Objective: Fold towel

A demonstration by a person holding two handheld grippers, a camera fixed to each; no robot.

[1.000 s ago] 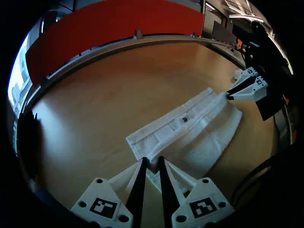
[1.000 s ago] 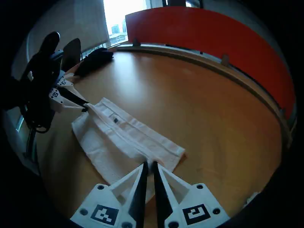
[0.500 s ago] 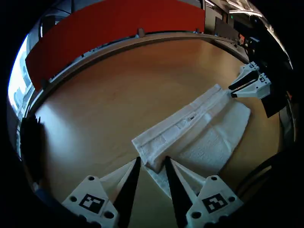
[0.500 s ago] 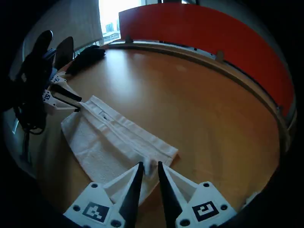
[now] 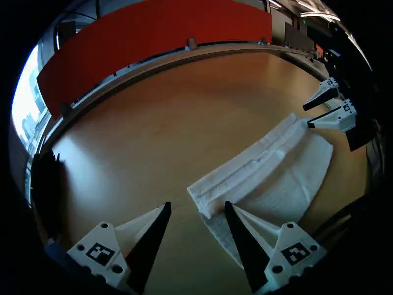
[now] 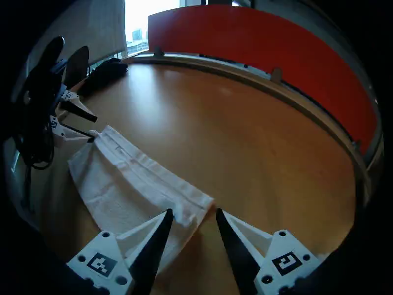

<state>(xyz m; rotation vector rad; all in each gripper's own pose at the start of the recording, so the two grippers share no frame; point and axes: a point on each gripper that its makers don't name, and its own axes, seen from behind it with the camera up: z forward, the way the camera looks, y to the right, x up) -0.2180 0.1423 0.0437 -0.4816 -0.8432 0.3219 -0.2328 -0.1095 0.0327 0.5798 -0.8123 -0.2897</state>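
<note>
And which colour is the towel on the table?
White. The towel shows best in the right gripper view.

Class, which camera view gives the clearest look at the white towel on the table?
The right gripper view: the towel lies well lit, its folded band clear end to end. The left gripper view shows the towel too, but pushed toward the dimmer right side, with more of it behind a finger.

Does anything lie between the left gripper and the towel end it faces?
Nothing visible does. The left gripper is open, and the near end of the towel lies on the table right at its fingertips, with no other object between them.
</note>
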